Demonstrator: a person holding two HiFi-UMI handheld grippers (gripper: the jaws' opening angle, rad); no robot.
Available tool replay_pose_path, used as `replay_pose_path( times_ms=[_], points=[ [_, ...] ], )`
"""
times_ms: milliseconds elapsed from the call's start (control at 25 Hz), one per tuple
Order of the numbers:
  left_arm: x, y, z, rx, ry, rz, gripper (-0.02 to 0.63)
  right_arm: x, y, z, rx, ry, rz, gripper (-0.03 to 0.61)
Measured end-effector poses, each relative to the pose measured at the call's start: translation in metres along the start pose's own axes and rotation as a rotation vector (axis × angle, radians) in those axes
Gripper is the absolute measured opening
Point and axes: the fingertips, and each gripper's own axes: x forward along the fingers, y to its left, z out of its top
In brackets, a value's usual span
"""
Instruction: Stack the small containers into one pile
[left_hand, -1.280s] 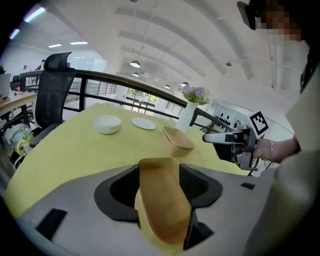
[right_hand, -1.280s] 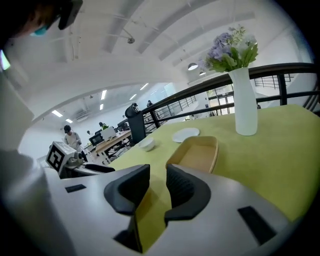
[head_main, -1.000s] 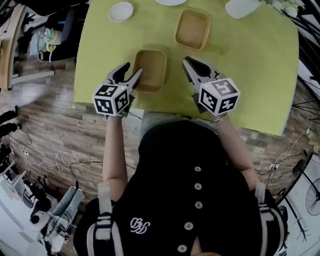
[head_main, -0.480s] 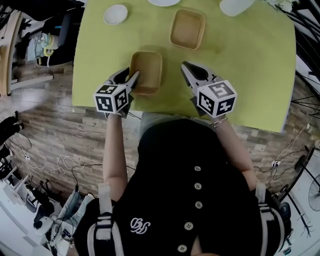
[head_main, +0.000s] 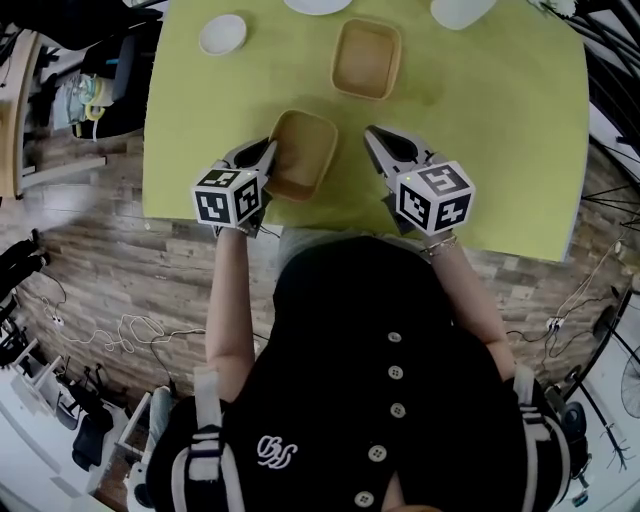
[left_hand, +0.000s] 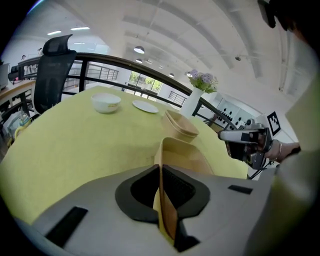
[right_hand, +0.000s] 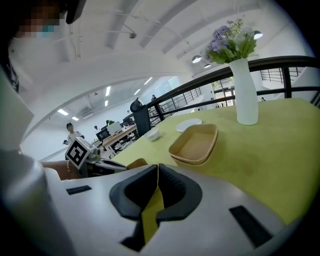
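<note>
A tan rectangular container lies near the front of the green table, skewed and tipped. My left gripper is shut on its left wall; its jaws have just been closing with that thin wall between the pads. A second tan container rests farther back; in the right gripper view it looks like two nested ones. My right gripper hovers just right of the near container, apart from it. Its jaws have just been closing with nothing between them, and it is shut.
A white bowl sits at the back left, a white plate at the back edge and a white vase with flowers at the back right. The table's front edge runs just behind both grippers. A black office chair stands beyond the table.
My left gripper's jaws went from open around the near container's left wall to shut on it. The container has turned and tipped slightly. The right gripper has hardly moved.
</note>
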Motion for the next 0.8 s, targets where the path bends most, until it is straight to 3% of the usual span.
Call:
replay_pose_path(
  times_ms=[280, 560, 800],
  points=[
    [0.003, -0.029, 0.020, 0.065, 0.024, -0.056, 0.029, -0.009, -0.015, -0.004, 0.005, 0.011, -0.051, 0.017],
    [0.016, -0.045, 0.057, 0.098, -0.013, -0.102, 0.029, -0.017, -0.033, 0.005, 0.052, -0.027, -0.100, 0.017],
    [0.023, -0.061, 0.099, 0.081, -0.083, -0.146, 0.029, -0.030, -0.047, 0.010, 0.068, -0.051, -0.140, 0.017]
  ],
)
